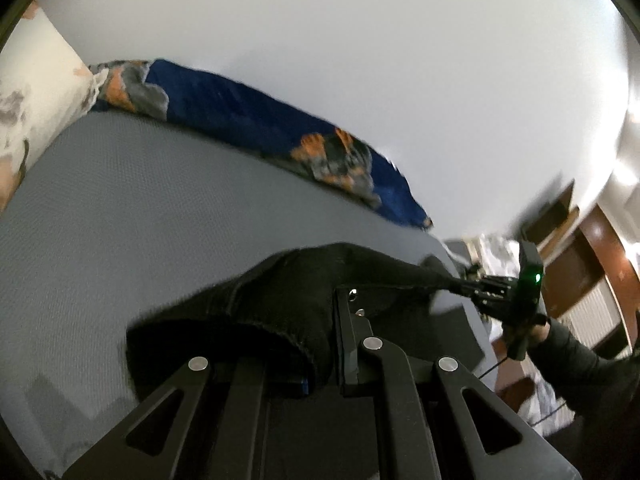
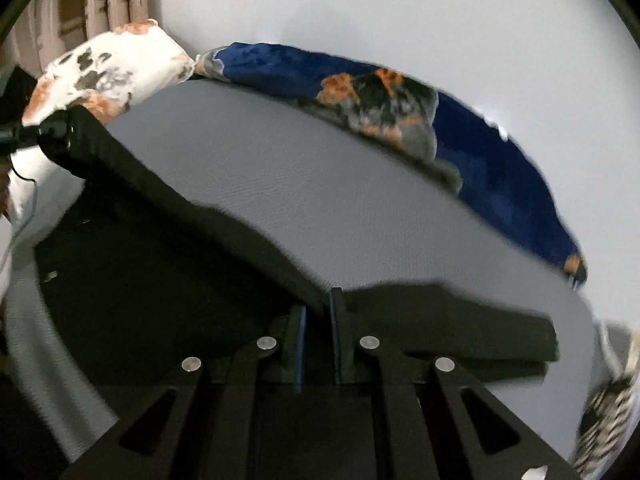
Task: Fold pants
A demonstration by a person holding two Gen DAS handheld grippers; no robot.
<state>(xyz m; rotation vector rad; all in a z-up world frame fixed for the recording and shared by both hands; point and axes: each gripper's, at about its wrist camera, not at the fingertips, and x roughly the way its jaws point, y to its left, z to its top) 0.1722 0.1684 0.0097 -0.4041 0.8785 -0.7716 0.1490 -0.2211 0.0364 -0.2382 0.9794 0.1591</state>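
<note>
Black fabric pants (image 2: 132,280) lifted over grey bed (image 1: 120,208), near its front edge. My left gripper (image 1: 320,344) and right gripper (image 2: 318,316) fingers both clamped on hem, stretching edge taut for a clean fold.

Black pants (image 1: 280,300) drape over and hide the left claw's (image 1: 320,360) left finger.

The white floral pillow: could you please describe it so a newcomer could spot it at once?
Start at the grey bed and follow it to its far-left corner by the curtains. There lies the white floral pillow, touching the blue blanket; only it has a white ground under its orange and grey flowers.
</note>
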